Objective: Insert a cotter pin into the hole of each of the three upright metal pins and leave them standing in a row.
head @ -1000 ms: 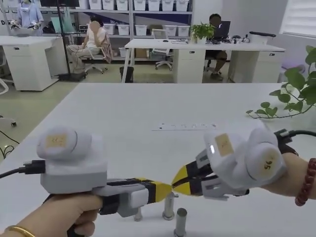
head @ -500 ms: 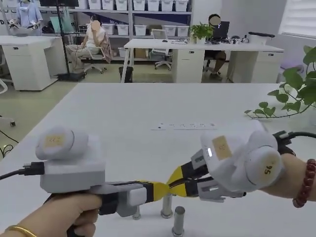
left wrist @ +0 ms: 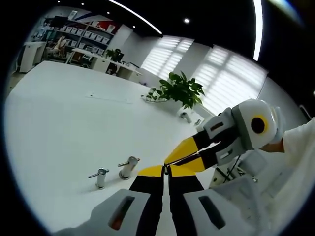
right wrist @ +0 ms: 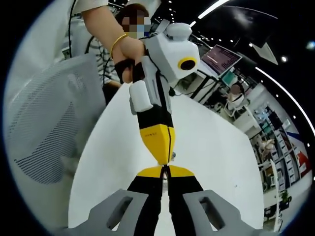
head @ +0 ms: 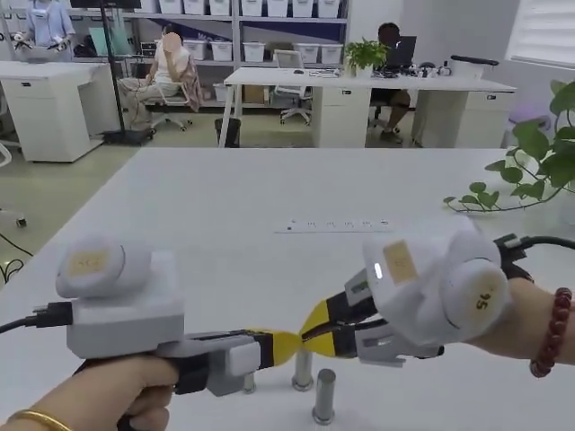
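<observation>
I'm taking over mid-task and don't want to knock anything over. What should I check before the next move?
1. All three metal pins upright: ok.
2. Two of them carry cotter pins, seen in the left gripper view: ok.
3. All three fitted: cannot tell.
4. The left tool and right tool meet tip to tip above the pins: ok.
5. Something held between the tips: cannot tell.
</observation>
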Demonstrator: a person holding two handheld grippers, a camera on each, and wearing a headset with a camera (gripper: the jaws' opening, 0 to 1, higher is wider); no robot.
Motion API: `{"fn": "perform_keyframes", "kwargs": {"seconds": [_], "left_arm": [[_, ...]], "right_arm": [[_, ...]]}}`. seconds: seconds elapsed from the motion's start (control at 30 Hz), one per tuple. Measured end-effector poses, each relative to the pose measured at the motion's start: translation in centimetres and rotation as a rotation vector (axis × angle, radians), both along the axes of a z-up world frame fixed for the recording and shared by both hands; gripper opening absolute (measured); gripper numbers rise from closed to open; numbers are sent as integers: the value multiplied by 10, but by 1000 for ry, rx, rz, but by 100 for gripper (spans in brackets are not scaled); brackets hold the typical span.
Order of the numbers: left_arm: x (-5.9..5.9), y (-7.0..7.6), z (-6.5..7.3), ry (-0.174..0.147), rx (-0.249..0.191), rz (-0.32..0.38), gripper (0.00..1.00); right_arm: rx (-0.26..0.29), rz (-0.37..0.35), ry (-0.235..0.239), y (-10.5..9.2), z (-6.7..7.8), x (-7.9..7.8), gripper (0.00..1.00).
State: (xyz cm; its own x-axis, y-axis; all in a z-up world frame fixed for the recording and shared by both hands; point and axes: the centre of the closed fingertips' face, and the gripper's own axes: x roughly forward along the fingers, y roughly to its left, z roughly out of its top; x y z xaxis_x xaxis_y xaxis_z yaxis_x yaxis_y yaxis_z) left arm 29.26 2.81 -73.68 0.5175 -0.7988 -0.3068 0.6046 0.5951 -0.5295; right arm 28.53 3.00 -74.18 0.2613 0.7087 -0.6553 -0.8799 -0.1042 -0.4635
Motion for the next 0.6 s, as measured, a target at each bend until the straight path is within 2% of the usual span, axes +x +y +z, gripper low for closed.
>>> {"fn": "perform_keyframes", "kwargs": {"seconds": [0.1, 0.4, 0.5, 0.57, 0.6], "left_arm": [[0, 1, -2, -22, 28, -6, 0], [-1, 9, -3, -82, 65, -23, 0], [-7, 7, 0, -121, 60, -56, 0], [-11, 6, -2, -150, 98, -87, 0], [-12, 5, -2, -159, 101, -94, 0]], "right_arm": [[17, -22, 36, 0, -1, 0, 5], [122, -134, 240, -11, 0, -1, 11], [174, -168, 311, -15, 4, -1, 13], [191, -170, 371, -17, 4, -5, 14], [194, -169, 389, -18, 4, -7, 15]]}}
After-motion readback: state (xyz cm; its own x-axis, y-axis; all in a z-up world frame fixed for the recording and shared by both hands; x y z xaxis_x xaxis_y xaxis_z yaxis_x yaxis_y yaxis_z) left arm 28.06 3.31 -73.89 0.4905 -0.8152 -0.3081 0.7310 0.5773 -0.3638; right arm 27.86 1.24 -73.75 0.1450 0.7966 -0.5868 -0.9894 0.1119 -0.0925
